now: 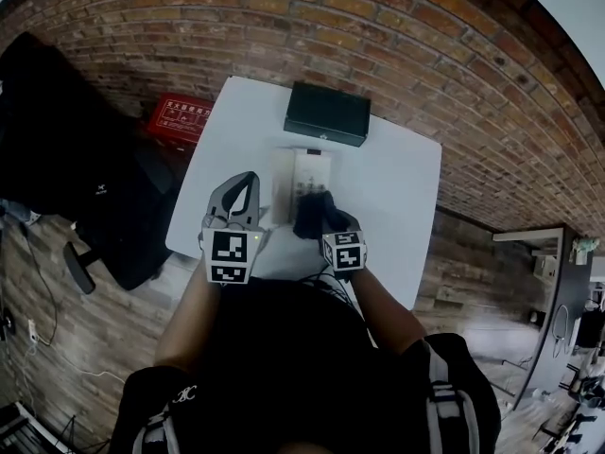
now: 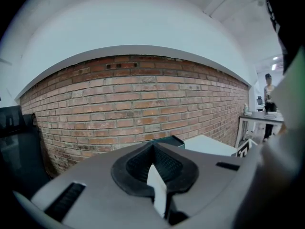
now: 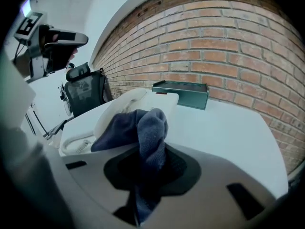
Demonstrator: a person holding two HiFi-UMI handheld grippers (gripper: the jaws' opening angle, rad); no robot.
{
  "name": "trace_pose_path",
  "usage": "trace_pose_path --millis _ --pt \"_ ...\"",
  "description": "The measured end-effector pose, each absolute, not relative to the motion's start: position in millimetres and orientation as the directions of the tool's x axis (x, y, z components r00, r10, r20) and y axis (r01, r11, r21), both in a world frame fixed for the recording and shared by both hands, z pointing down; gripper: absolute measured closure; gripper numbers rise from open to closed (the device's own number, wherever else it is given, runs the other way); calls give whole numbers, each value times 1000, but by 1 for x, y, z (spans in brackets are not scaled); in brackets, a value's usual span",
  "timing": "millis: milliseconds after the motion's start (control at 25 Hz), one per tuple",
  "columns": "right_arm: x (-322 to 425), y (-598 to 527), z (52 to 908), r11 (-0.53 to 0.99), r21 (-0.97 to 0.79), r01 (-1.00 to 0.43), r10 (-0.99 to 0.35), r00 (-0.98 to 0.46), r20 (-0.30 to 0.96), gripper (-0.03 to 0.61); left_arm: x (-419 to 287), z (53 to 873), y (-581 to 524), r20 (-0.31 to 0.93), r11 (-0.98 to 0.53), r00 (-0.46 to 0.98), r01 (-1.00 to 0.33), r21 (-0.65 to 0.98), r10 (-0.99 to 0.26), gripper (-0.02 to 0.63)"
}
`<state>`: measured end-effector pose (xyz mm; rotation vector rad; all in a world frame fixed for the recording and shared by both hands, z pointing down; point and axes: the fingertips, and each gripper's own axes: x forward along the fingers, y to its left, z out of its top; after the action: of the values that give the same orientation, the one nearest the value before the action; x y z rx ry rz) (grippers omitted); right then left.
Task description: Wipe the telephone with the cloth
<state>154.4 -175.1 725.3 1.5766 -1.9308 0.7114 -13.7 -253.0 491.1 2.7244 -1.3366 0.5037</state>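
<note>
Blue cloth [image 3: 125, 128] is clamped in my right gripper [image 3: 151, 152], draped over the near end of the white telephone [image 3: 119, 104]. My left gripper [image 2: 153, 146] hovers left, jaws together, empty.

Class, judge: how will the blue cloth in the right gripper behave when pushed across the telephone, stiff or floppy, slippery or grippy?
Probably floppy: the cloth bunches and droops from the jaws of the right gripper. Its nubbly weave likely drags rather than slides on the telephone.
</note>
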Motion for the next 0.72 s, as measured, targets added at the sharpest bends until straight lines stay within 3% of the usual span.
trace_pose_path --millis 720 --pt "159 -165 733 14 -243 -970 -699 -184 692 515 6 485 -255 297 -657 612 -749 -80 -733 617"
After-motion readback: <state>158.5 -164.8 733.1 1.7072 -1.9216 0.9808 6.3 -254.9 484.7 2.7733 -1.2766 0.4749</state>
